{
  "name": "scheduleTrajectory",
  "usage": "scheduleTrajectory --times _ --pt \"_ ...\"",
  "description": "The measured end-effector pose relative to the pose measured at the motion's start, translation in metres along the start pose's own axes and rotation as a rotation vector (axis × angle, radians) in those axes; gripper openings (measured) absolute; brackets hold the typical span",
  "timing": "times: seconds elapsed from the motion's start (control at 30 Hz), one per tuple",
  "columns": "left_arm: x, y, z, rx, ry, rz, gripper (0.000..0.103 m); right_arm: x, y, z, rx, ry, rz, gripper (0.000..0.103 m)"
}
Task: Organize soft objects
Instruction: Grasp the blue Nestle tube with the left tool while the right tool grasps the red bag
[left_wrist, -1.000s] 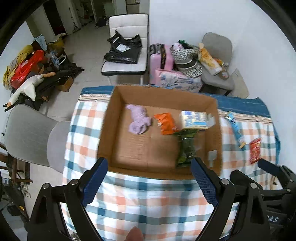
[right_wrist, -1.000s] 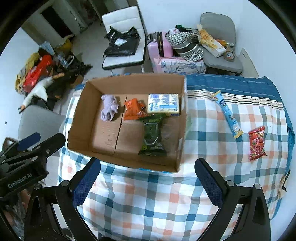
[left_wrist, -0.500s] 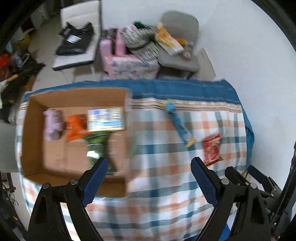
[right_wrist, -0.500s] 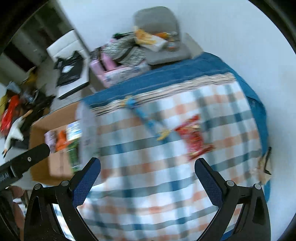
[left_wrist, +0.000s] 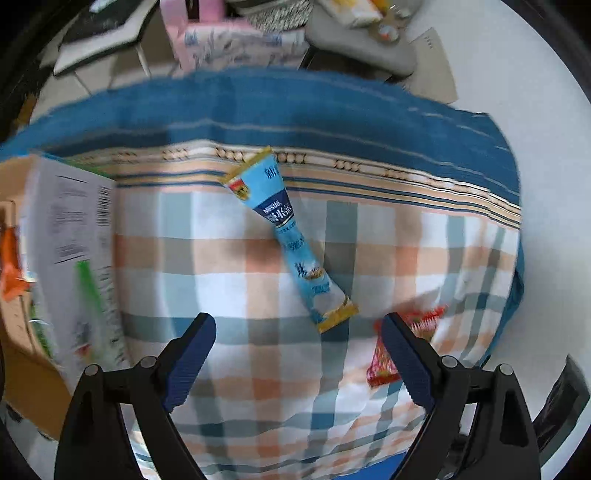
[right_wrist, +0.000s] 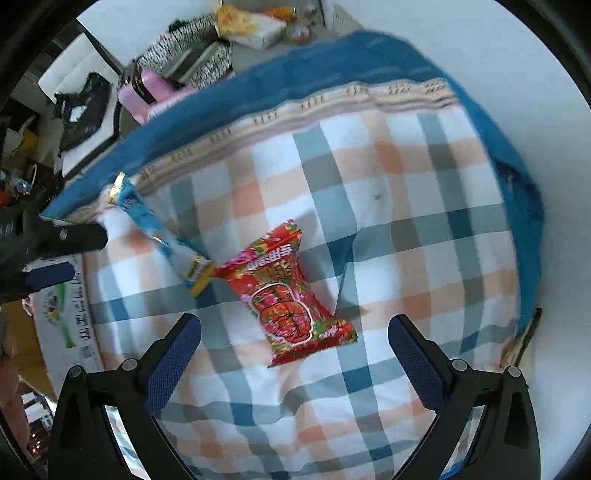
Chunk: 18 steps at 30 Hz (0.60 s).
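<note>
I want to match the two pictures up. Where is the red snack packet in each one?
Left wrist view: the red snack packet sits low on the right, partly hidden behind the left gripper's right finger.
Right wrist view: it lies in the middle, in full view, ahead of the open right gripper.
Shared landmark: the long blue snack stick, lying just left of the packet.

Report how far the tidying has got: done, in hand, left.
Done: the cardboard box at the left edge already holds an orange packet. In hand: nothing; the left gripper and right gripper are both open and empty, the right one lined up over the red snack packet. Left: that packet and the long blue sachet, both lying on the checked cloth.
</note>
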<state>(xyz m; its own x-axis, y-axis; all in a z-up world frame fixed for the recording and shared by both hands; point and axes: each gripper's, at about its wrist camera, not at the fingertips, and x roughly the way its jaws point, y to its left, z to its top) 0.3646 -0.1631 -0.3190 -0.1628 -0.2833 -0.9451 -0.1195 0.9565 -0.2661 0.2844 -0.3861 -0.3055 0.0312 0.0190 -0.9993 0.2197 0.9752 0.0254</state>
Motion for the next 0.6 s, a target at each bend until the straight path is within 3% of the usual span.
scheduleTrajectory --times 0.3,0.5,0.53,0.57,0.6 --pt "0.054 0.001 0.022 -0.052 0.096 -0.003 0.092 0.046 0.008 0.010 -0.026 0.081 0.025 0.103" --pt "0.071 -0.004 0.036 -0.063 0.106 0.009 0.092 0.071 0.016 0.014 -0.022 0.120 0.015 0.099" --pt "0.073 -0.005 0.037 -0.060 0.102 0.022 0.089 0.075 0.016 0.014 -0.018 0.129 0.012 0.098" --pt "0.075 -0.006 0.038 -0.051 0.100 0.037 0.078 0.080 0.015 0.014 -0.013 0.138 0.008 0.093" --pt "0.077 -0.008 0.039 -0.042 0.100 0.048 0.072 0.084 0.014 0.015 -0.008 0.144 0.004 0.084"
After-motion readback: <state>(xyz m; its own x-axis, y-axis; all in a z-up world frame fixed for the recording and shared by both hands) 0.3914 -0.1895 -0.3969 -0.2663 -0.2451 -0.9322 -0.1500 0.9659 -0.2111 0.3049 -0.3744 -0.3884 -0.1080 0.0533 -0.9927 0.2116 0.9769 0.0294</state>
